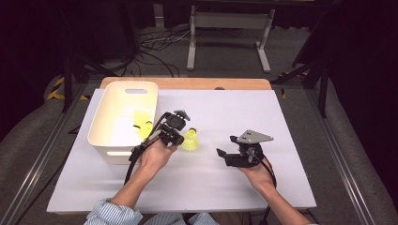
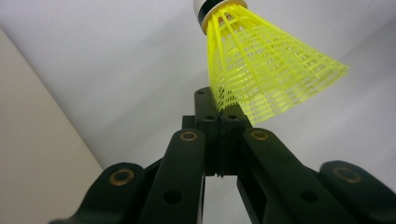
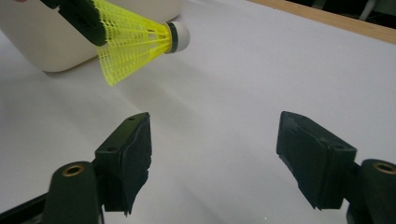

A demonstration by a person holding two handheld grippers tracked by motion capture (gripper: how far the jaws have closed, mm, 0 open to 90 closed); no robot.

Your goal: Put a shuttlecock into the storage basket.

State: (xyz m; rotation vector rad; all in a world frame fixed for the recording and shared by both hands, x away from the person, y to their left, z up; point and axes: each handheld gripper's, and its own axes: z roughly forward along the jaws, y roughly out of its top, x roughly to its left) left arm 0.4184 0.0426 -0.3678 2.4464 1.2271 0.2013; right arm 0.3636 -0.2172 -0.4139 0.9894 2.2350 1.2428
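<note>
Now we see our left gripper (image 1: 180, 136) clamped tight on the skirt edge of the yellow shuttlecock (image 1: 190, 140), holding it just above the white table (image 1: 234, 183), close beside the white bin (image 1: 123, 123) near the far left corner. Our right gripper (image 1: 226, 146) hovers toward the near right edge, its jaws spread wide with nothing between them.

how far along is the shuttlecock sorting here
Done: yellow shuttlecocks already lie in the white bin. In hand: the left hand-held gripper is shut on another shuttlecock by its skirt edge, just beside the bin. Left: dropping it in. The right hand-held gripper is open, with nothing between its jaws.
</note>
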